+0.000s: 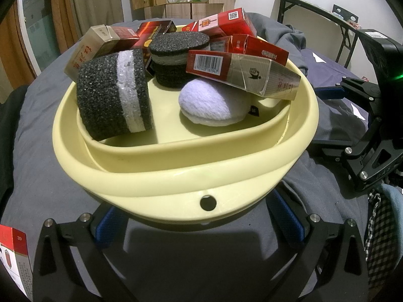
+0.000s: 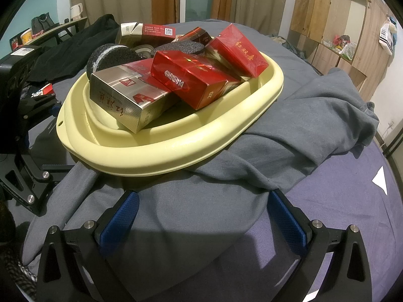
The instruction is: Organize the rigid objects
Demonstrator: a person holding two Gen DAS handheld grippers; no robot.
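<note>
On the bed, a pale yellow basin (image 1: 176, 183) rests on a grey sweatshirt (image 2: 289, 136), heaped with cigarette boxes and foam pads. Straight ahead of the left gripper (image 1: 201, 229), whose jaws are spread wide and hold nothing, lies the basin's near rim, with its small hanging hole centred between the blue pads (image 1: 289, 216); the rim seems to sit just above the fingertips, though the fisheye makes contact hard to judge. A silver-and-red box (image 1: 241, 73) lies tilted across the right side of the pile, its long axis running left to right, resting on a white plush pad (image 1: 211, 103). A black-and-white foam cylinder (image 1: 113, 98) leans at the left. From the other side, the right gripper (image 2: 201, 219) hangs released over the sweatshirt, well short of the basin. One loose box (image 1: 12, 259) lies outside, at the left gripper's far left, so the left hand is nearer to it.
</note>
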